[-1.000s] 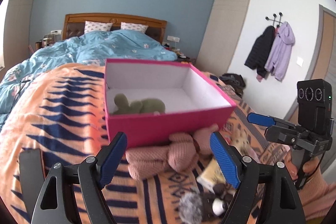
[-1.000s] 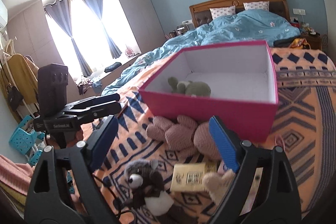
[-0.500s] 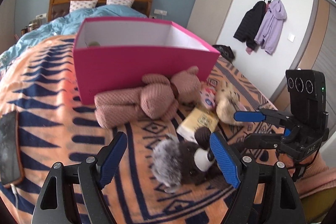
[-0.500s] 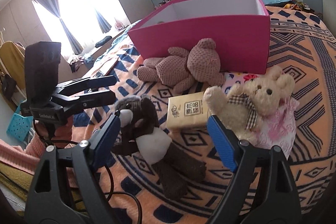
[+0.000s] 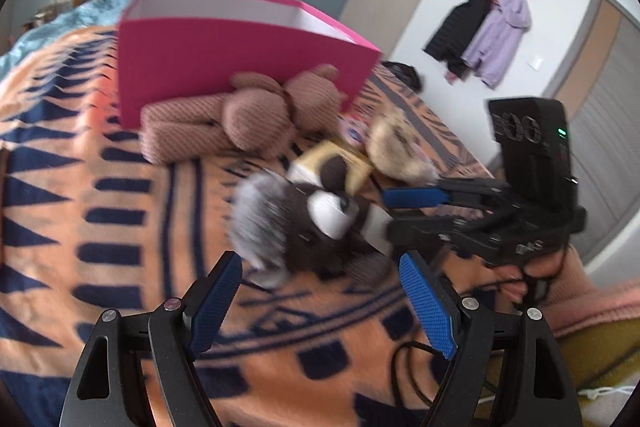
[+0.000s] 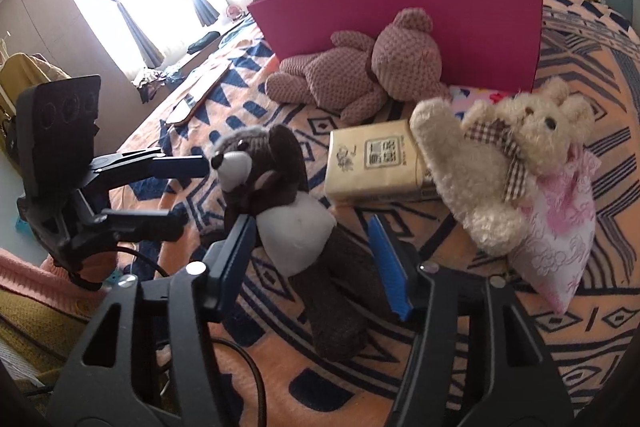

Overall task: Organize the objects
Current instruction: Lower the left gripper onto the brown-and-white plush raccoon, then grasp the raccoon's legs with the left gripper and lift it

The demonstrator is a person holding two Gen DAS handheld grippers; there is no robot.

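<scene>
A pink box (image 6: 400, 15) stood open-topped on the patterned orange blanket (image 6: 580, 75), and a knitted brown bear (image 6: 372, 67) lay slumped against its near wall. In front of that lay a yellow tissue pack (image 6: 372, 159), with a cream plush bear (image 6: 508, 159) in a checked scarf resting on a pink embroidered pillow (image 6: 560, 227) just beside it — the bear's arm overlapped the pack's right end.

The dark plush raccoon (image 6: 280, 195) lay on its back nearest the cameras. The right gripper (image 6: 316, 251) was spread wide, its blue pads either side of the raccoon's white belly and legs without pressing them. The left gripper (image 5: 320, 311) was likewise open above bare blanket, the raccoon's grey tail (image 5: 260, 219) just ahead of it.

The left wrist view was smeared by motion, so the raccoon's face and the items behind it were hard to read. The box's interior was hidden by its walls in both views.
</scene>
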